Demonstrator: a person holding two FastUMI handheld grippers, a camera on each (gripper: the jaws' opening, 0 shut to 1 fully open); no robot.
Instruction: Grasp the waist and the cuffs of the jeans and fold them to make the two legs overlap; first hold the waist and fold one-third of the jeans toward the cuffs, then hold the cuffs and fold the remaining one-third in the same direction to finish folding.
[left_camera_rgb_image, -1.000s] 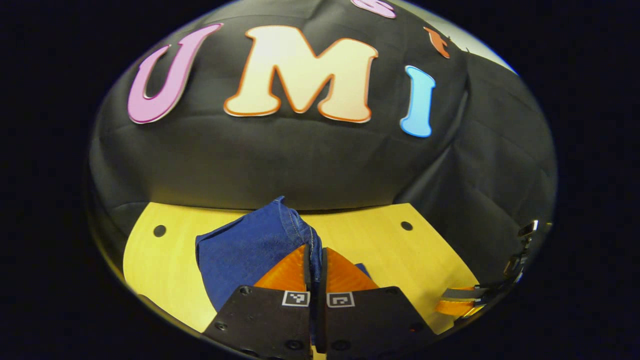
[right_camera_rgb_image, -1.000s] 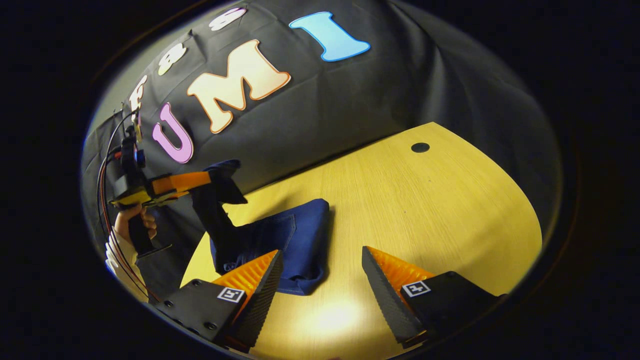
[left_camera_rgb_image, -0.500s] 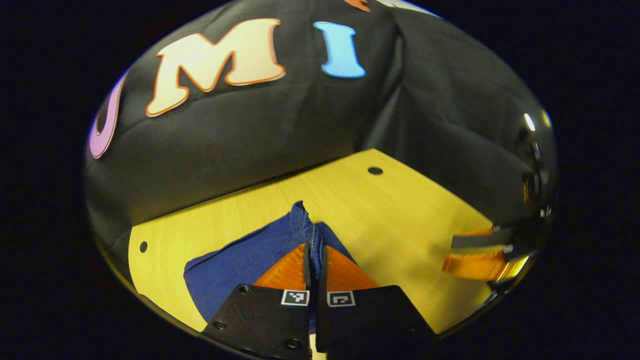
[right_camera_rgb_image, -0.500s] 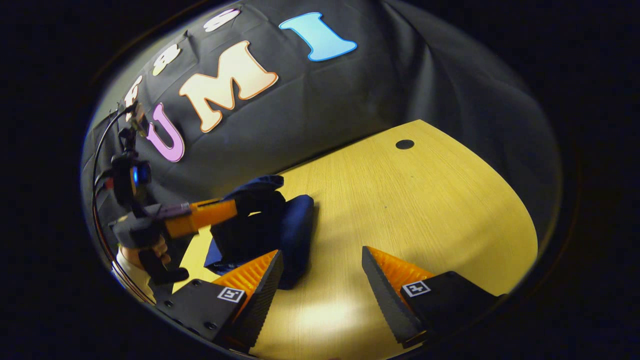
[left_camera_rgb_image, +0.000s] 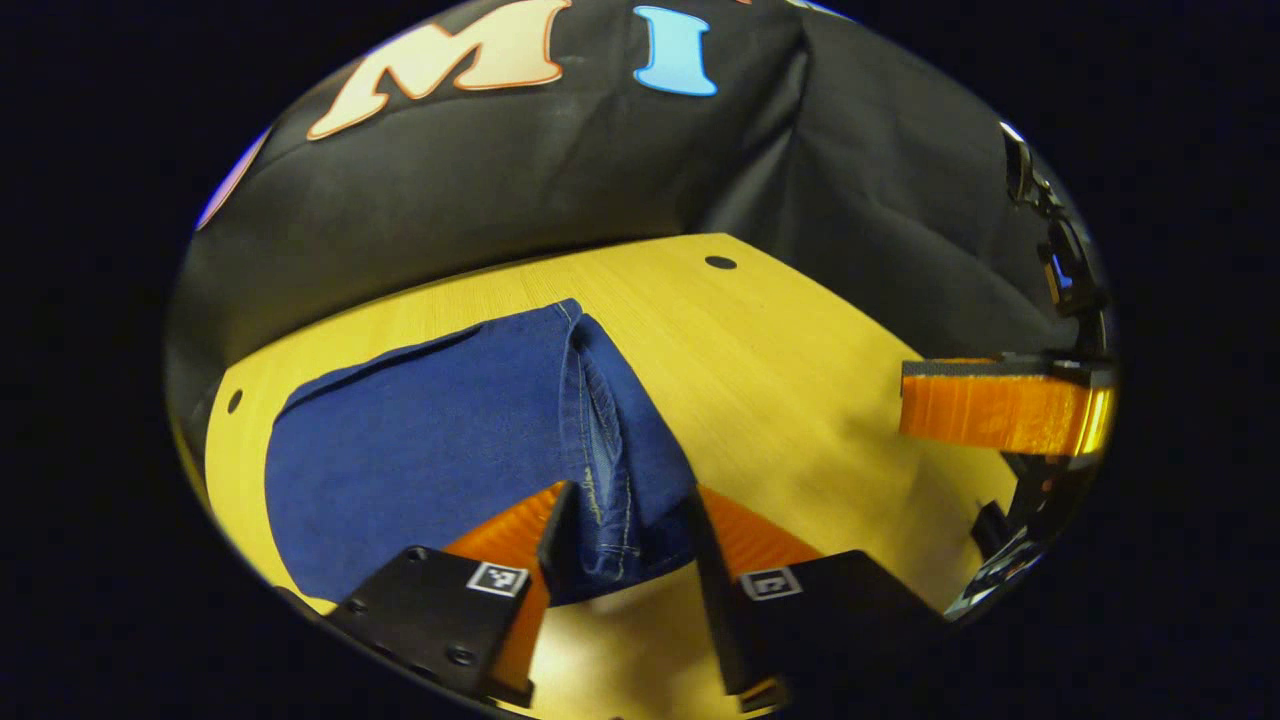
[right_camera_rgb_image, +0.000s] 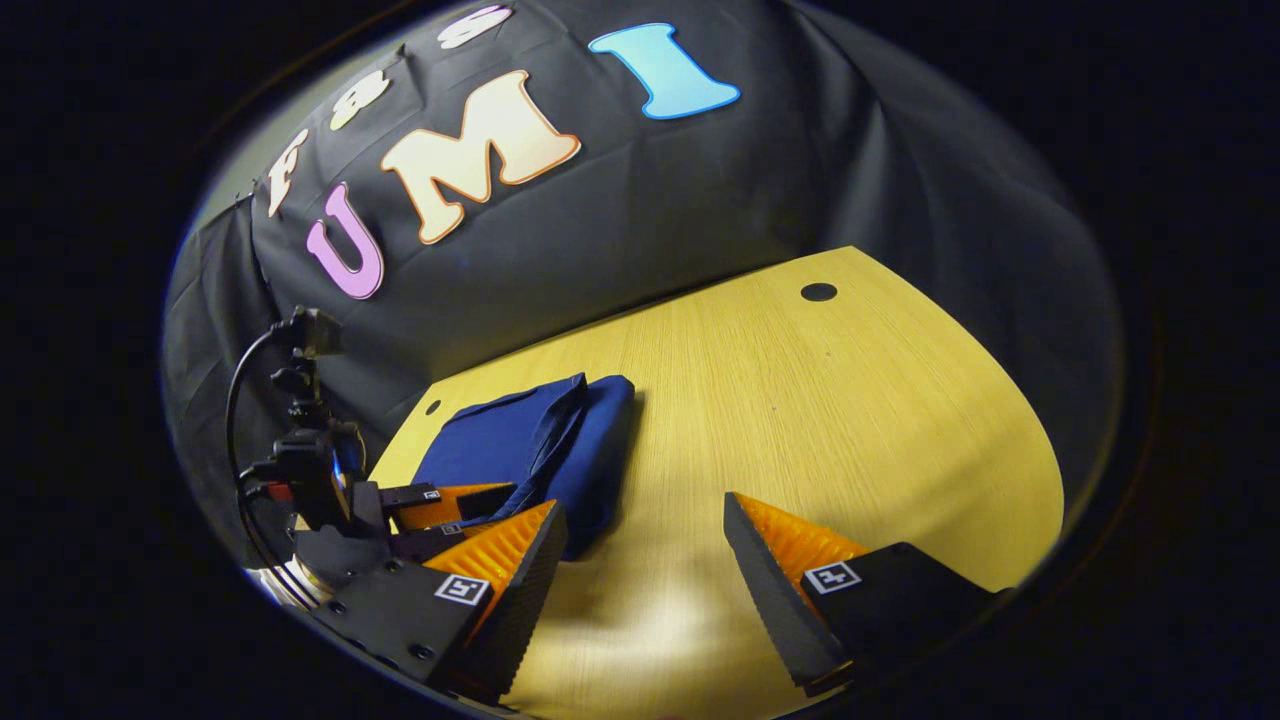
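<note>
The jeans (left_camera_rgb_image: 440, 440) lie folded flat on the table (left_camera_rgb_image: 800, 380). The left gripper (left_camera_rgb_image: 622, 545) is parted around their near edge, while the right gripper (right_camera_rgb_image: 640, 560) hangs wide open, gripping nothing.

No readable words, brands or numbers stand on anything here. Small square black-and-white coded markers (left_camera_rgb_image: 498, 577) sit on the left claw's (left_camera_rgb_image: 622, 520) finger mounts and on the right claw's (right_camera_rgb_image: 640, 545); their patterns look like machine codes, perhaps, not text.
</note>
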